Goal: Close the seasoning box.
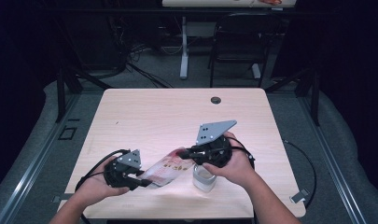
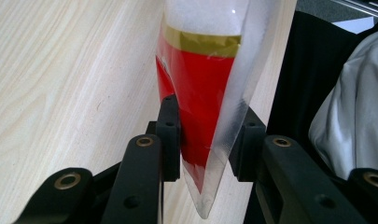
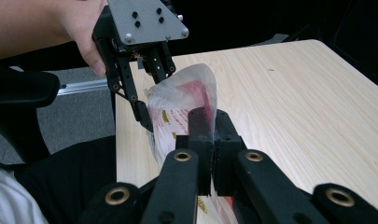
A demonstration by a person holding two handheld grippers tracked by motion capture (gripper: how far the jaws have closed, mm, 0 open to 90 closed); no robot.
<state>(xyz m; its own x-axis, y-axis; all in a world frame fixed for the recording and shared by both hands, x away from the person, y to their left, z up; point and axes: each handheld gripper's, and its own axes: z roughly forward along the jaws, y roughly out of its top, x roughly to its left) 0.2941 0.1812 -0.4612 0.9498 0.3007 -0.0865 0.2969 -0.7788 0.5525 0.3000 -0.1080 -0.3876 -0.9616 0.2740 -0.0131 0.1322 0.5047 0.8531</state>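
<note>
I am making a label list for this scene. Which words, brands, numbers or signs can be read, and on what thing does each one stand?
No text can be read.
Clear plastic bag with red and gold print: small gold marks on the red and white print, too blurred to read.
Small clear plastic container: no label visible.
Pale wooden table: no writing.

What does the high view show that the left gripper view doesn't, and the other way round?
High view alone: the whole table, a small clear jar standing below the right gripper, both of the person's hands, and a chair beyond the table.

Left gripper view alone: the bag's makeup up close, a red panel with a gold band under clear plastic, and the left gripper clamped across its narrow end with both pads against it.

Shared: the bag, held off the light wooden tabletop by the left gripper.
</note>
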